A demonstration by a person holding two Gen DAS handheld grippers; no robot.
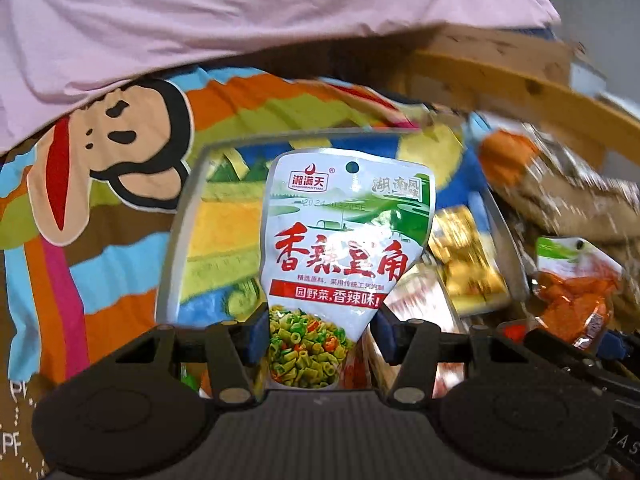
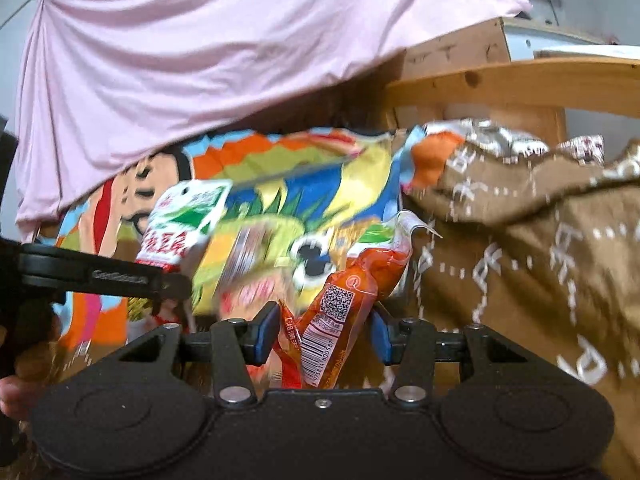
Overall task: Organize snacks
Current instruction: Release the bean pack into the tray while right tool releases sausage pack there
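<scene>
- Left tongs (image 1: 320,338): we see both blue pads pinching the lower part of a white-and-green bean snack pouch (image 1: 344,248), which stands upright with its printed front toward the camera.
- Right tongs (image 2: 326,334): we see the pads pressed on an orange sausage-type packet (image 2: 340,312), barcode and QR square facing the camera, its top tilted to the right.
- Behind the pouch, the left wrist view shows a clear tray (image 1: 180,216) lying on a colourful cartoon blanket (image 1: 120,184); gold-wrapped snacks (image 1: 464,264) sit at the tray's right side.
- Only the left wrist view shows the gold snacks sharply; it also catches the orange packet (image 1: 576,292) at its right edge.
- Only the right wrist view shows the left tongs from the side (image 2: 120,276), with the bean pouch (image 2: 184,220) raised above the blanket (image 2: 320,184), and fingers (image 2: 12,392) at the left edge.
- Both views show a pink cloth (image 1: 240,20) hanging above, a wooden rail (image 2: 520,84) behind, and a brown lettered fabric (image 2: 540,260) on the right.
- The tray reads blurred in the right wrist view; we cannot tell its contents there.
</scene>
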